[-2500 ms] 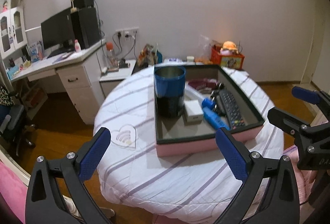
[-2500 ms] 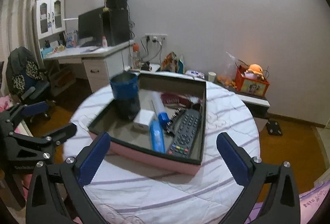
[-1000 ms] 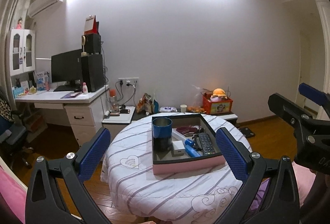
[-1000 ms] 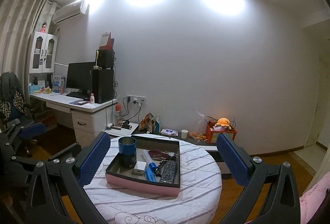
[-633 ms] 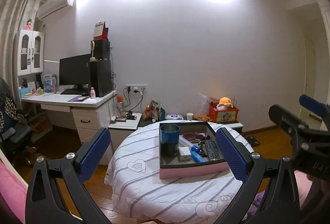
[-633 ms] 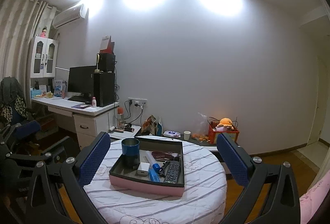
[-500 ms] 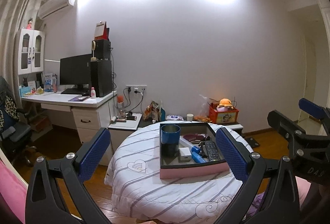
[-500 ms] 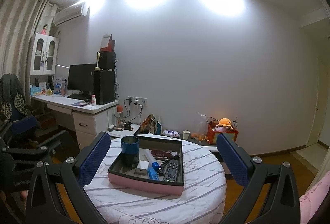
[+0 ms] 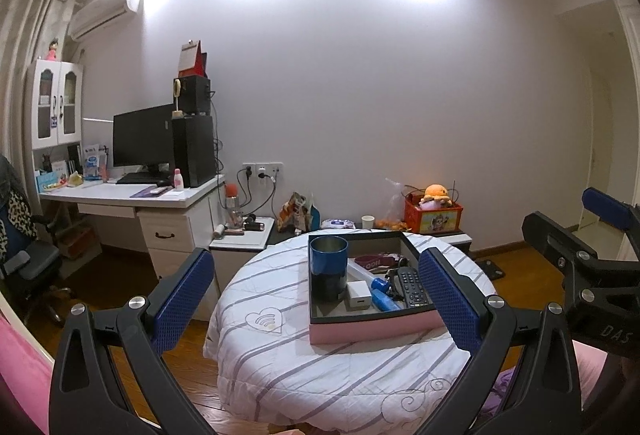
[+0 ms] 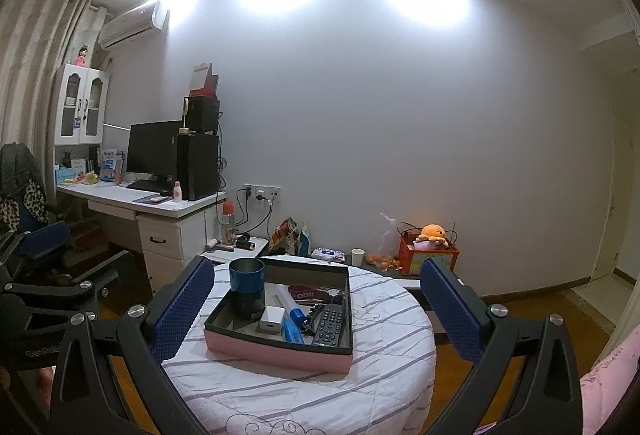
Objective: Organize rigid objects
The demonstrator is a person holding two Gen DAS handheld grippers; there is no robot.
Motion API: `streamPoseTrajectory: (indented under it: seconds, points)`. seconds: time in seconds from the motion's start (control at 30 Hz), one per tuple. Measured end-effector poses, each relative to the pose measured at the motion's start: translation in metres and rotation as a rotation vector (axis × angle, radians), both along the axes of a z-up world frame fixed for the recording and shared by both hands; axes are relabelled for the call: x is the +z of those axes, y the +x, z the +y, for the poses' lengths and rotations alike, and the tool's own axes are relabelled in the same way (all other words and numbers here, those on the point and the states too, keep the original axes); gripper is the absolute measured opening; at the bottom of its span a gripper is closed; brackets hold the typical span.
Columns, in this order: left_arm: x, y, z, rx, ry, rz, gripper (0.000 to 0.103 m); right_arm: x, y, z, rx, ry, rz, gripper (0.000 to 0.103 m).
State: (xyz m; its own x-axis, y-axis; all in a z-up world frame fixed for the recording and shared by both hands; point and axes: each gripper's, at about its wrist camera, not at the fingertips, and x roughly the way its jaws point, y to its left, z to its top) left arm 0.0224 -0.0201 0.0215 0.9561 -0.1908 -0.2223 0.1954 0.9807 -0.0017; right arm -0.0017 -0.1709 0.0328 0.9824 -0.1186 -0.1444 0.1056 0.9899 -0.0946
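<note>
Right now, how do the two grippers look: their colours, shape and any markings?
Both match. The left gripper and the right gripper have black skeleton-like frames with triangular cut-outs and silver bolts. Each finger ends in a long blue pad with a fine grid texture. White letters "DAS" mark the right one's body; no cables show.

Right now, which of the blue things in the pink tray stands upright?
The blue cup at the tray's left end stands upright; the small blue bottle lies flat beside the remote control.

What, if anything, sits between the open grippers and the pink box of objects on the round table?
Nothing visible does. The left gripper and right gripper hang open, back from the pink box, with only bare striped tablecloth between them.
</note>
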Motion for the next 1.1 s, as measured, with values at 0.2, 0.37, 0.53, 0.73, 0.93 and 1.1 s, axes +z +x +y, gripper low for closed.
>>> streamPoseTrajectory:
  seconds: [0.2,0.37,0.53,0.73,0.93,1.1]
  points:
    - [-0.001,0.008,-0.001,0.0,-0.003,0.01,0.103,-0.001,0.002,0.0,0.001,-0.006,0.008,0.103]
    - [-0.004,0.015,-0.005,-0.021,0.006,0.036,0.103,-0.002,0.006,-0.004,-0.006,-0.007,0.02,0.103]
    - [-0.006,0.022,-0.012,-0.031,0.024,0.065,0.103,-0.002,0.01,-0.01,-0.004,-0.001,0.027,0.103]
    - [-0.001,0.028,-0.017,-0.035,0.037,0.069,0.103,0.0,0.02,-0.016,-0.001,-0.003,0.047,0.103]
    - [0.003,0.031,-0.018,-0.027,0.029,0.058,0.103,0.003,0.025,-0.02,0.0,-0.004,0.044,0.103]
    - [0.002,0.033,-0.018,-0.022,0.022,0.057,0.103,0.006,0.029,-0.022,-0.002,-0.009,0.039,0.103]
